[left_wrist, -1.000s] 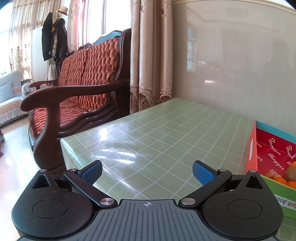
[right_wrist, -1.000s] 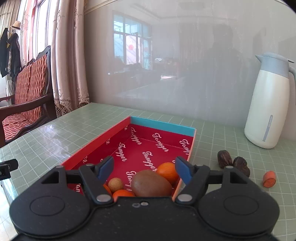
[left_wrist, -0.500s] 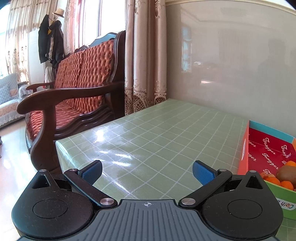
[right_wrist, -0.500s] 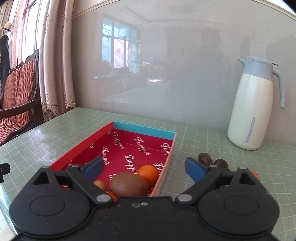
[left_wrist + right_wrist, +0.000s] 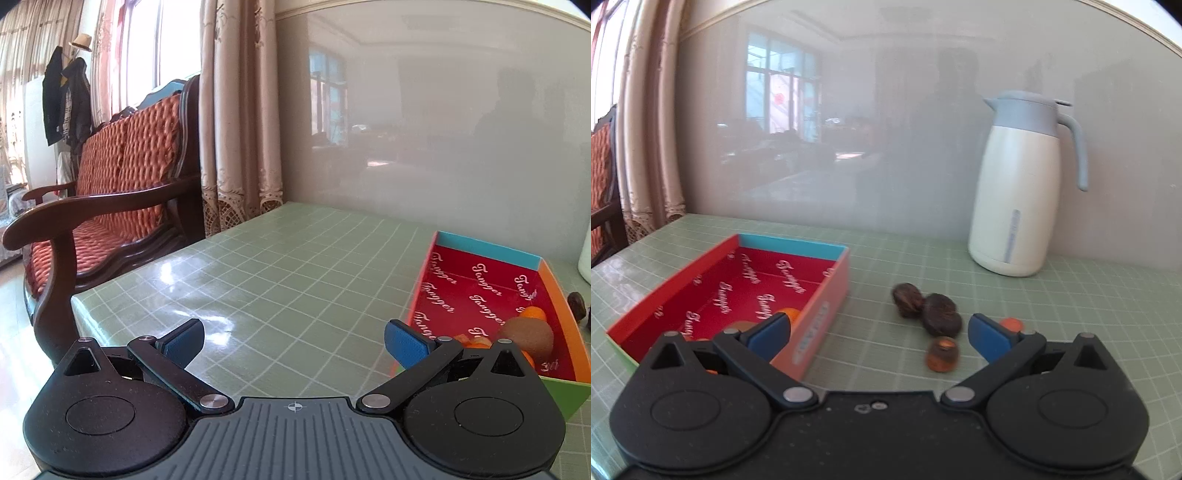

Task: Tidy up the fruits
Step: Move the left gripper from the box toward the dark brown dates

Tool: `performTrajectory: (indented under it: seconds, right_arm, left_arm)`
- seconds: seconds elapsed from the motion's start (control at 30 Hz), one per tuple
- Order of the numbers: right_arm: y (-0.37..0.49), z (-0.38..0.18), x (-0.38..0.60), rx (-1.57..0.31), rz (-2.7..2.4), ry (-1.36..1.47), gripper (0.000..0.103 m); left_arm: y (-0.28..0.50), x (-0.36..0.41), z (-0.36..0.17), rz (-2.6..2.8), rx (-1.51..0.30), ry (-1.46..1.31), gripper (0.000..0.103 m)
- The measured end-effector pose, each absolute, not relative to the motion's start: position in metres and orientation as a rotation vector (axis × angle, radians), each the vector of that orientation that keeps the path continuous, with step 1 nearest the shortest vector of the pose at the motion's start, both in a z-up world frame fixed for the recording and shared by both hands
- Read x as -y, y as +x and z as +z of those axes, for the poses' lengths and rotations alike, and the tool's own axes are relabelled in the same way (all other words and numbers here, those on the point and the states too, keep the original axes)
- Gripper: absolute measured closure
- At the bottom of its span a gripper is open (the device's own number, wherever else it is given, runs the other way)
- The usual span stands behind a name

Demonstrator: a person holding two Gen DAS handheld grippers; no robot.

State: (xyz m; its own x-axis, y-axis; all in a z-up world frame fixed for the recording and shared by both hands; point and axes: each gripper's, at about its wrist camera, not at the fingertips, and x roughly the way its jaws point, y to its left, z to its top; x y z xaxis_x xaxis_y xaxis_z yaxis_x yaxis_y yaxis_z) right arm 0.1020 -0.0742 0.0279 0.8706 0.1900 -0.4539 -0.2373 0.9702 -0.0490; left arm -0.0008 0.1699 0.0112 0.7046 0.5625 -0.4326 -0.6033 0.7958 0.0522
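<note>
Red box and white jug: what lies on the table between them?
Right wrist view: two dark wrinkled fruits touching, between the red box and white jug; otherwise bare green cloth.

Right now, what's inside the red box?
Inside the red box: a brown kiwi and small orange fruits at the near end; far end bare. The left gripper covers the near corner.
</note>
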Motion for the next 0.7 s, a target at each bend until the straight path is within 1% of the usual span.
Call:
performTrajectory:
  seconds: [0.7]
  right_arm:
    - [0.089,0.029,0.173,-0.456,0.060,-0.037,0.000]
  left_arm:
    - [0.030,-0.057,0.016,0.351,-0.395,0.038,0.000]
